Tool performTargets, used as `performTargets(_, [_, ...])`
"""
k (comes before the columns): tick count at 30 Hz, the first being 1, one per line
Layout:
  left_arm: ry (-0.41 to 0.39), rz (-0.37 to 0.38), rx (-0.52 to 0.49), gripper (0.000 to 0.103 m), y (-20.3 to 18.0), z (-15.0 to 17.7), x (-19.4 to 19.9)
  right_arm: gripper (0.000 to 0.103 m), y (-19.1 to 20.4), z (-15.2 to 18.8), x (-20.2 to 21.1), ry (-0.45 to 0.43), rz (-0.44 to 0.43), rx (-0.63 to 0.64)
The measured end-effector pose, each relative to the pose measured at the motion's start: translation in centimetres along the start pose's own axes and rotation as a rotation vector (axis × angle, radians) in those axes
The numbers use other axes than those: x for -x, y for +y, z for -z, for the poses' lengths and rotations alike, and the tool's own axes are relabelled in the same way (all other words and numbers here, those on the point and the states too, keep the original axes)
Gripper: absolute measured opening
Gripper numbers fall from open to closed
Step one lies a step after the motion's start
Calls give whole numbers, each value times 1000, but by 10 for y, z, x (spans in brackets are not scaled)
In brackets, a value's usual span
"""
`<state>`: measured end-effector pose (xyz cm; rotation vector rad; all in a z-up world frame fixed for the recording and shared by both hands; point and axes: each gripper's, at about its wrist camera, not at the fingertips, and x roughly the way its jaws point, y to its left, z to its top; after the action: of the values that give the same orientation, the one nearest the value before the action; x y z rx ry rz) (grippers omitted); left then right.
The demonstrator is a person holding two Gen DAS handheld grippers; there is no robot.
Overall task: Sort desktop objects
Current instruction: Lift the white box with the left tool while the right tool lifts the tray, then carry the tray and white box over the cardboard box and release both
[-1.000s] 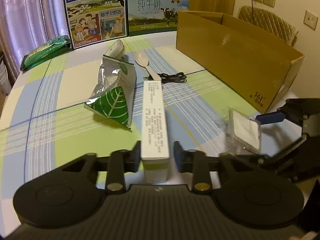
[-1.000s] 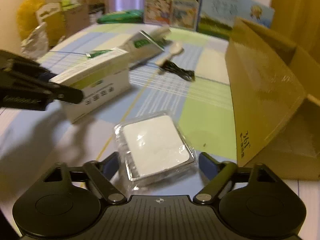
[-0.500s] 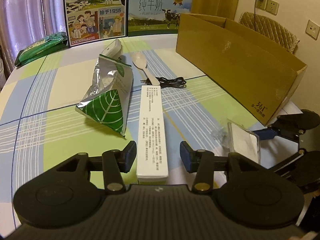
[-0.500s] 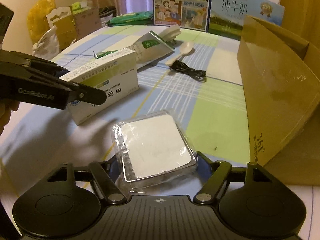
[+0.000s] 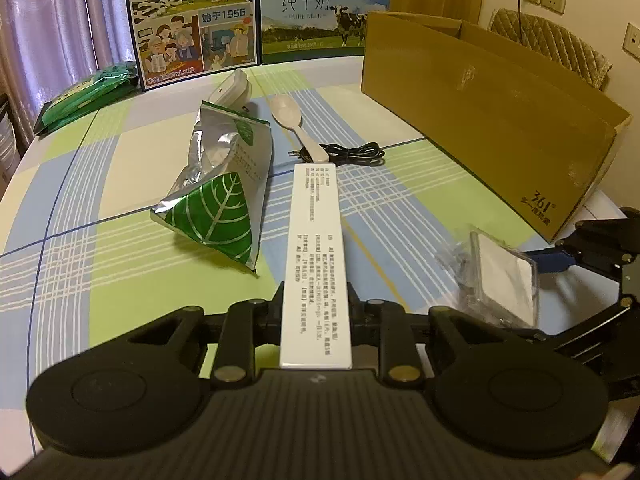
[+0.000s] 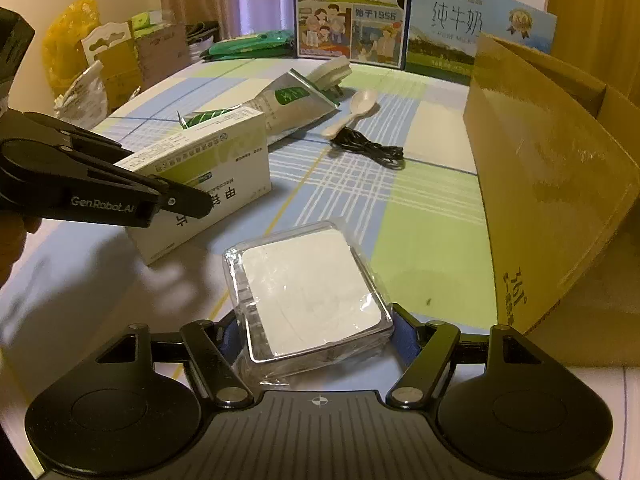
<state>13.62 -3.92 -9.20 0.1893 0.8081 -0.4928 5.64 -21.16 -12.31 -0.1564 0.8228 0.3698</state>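
1. While both grippers are working low in their frames, the left gripper (image 5: 315, 314) is pressing its 2 fingers against the sides of the long white and green cardboard medicine box (image 5: 316, 264), which is running up the centre of the left wrist view with its far end near the white plastic spoon (image 5: 294, 126).
2. In the right wrist view, the right gripper (image 6: 316, 334) is clamping its blue-padded fingers (image 6: 406, 340) on the flat square white item sealed in clear plastic wrap (image 6: 310, 292), sitting at lower centre, just beside the open brown cardboard carton (image 6: 552, 184) that fills the right side.
3. Whether either item is resting on the checked tablecloth (image 5: 400, 200) or hanging just above it, I cannot tell.
4. Judging from the task, both items are probably heading for the carton, so the risks are:
   - the crinkled wrap is looking slippery, and the pads are gripping only the near edge, so the item may be pivoting down or sliding out on a lift;
   - the long box is being held at 1 end, so its far end may be sagging or twisting, sweeping the spoon or the coiled black cable (image 5: 352, 154) in the upper centre;
   - the 2 grippers are sitting near each other, so moving to the carton together may be causing a collision;
   - the tall carton wall may be catching the box.
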Motion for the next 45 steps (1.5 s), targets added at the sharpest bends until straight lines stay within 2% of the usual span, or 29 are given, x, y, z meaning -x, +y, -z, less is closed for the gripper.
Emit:
performTargets(8, [-13,12,-1,20,-1,2,5,76,-2,-2,-6,-1,2,0])
performTargets(13, [-19,14,1,20,-1,3,5,77,-3,-2,-7,-2,-4,-8])
performTargets(15, [-20,17,3,20,-1,3,5,75,-3,-2,-7,-3,-6,-18])
performTargets(18, [-24,20,9,20,0,2,7,68,-4,-3,-6,-6,-1,-39])
performTargets(27, [-51,23,30,20,2,1,13,67,-8,-7,6,-76,59,-77])
performTargets(33, [-66,30,50,20,3,0,21,68,-14,-4,7,-66,82,-113])
performTargets(41, [-94,-1,132,20,-7,1,52,68,-8,-17,51,-94,61,-126])
performTargets(45, [-106,-5,144,20,-21,0,72,68,-11,-26,85,-129,90,-138])
